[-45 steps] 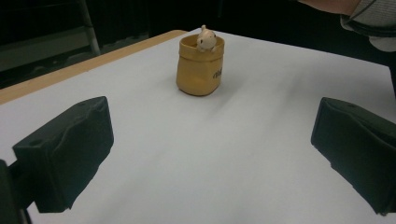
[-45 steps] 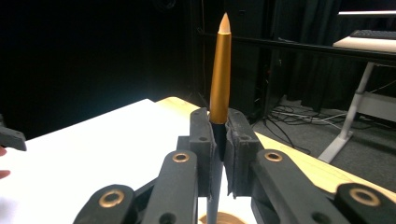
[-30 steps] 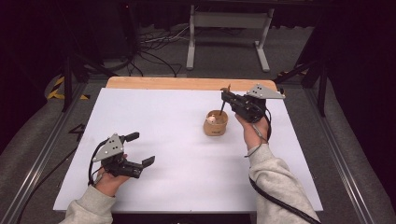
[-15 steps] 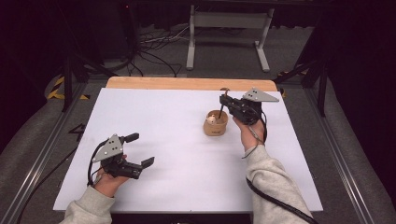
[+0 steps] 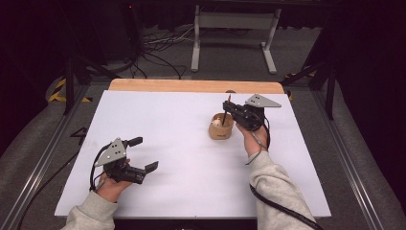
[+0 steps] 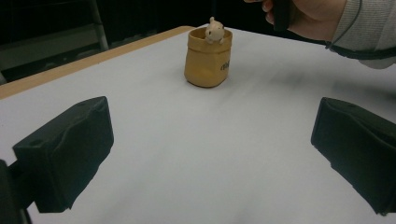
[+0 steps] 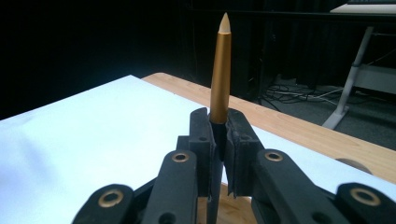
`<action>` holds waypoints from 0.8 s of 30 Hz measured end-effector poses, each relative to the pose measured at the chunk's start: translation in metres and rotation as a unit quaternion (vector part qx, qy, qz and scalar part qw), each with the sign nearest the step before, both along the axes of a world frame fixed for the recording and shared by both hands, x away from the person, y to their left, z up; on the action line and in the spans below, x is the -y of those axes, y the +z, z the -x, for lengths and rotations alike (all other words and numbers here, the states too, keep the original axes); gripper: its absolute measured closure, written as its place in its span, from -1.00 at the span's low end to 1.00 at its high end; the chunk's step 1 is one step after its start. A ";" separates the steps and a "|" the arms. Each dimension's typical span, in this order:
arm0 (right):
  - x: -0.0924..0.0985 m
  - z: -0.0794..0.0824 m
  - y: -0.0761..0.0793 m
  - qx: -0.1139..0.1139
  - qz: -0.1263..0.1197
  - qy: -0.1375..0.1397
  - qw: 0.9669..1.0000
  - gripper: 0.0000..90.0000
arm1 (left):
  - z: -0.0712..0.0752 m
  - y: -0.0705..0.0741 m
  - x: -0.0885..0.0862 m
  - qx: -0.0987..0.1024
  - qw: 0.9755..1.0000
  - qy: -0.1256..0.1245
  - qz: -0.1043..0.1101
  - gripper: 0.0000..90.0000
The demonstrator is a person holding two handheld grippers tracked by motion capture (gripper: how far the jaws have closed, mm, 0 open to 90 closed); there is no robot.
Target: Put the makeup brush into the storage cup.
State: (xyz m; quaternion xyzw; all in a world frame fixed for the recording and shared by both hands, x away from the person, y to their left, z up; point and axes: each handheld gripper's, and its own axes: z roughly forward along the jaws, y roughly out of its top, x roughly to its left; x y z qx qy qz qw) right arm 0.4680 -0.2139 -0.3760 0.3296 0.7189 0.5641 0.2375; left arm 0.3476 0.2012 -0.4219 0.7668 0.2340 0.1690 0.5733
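Right gripper [image 5: 229, 109] clamps a gold pen [image 7: 220, 70] upright, directly over the tan cup [image 5: 220, 126] — lower end at the cup mouth, not yet dropped in. Insert and release remain. Left gripper [image 5: 142, 154] sits idle, jaws apart, well left of the cup. Versus a second ago, the right hand is lower — pen nearer the cup.

Dark room, grey floor [image 5: 158, 62], white metal stand [image 5: 234, 33] behind
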 end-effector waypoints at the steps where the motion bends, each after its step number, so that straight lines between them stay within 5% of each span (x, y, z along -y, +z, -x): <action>1: 0.000 0.000 -0.001 -0.001 0.001 0.000 1.000 0.85 | 0.000 0.000 0.000 0.000 1.000 0.000 0.000 -1.00; 14: -0.002 -0.001 -0.007 -0.016 0.001 0.007 1.000 0.75 | 0.000 0.000 0.000 0.000 1.000 -0.001 -0.002 -1.00; 17: 0.002 -0.002 -0.006 -0.024 -0.025 0.012 0.999 0.26 | 0.000 0.000 0.000 -0.002 1.000 0.000 0.000 -1.00; 21: 0.004 -0.001 -0.001 -0.008 -0.016 0.007 1.000 -0.29 | -0.001 0.000 0.000 -0.001 1.000 0.000 0.000 -1.00; 24: 0.007 0.001 0.004 0.002 -0.008 0.006 1.000 -0.52 | 0.000 0.000 0.000 -0.001 1.000 0.001 0.000 -1.00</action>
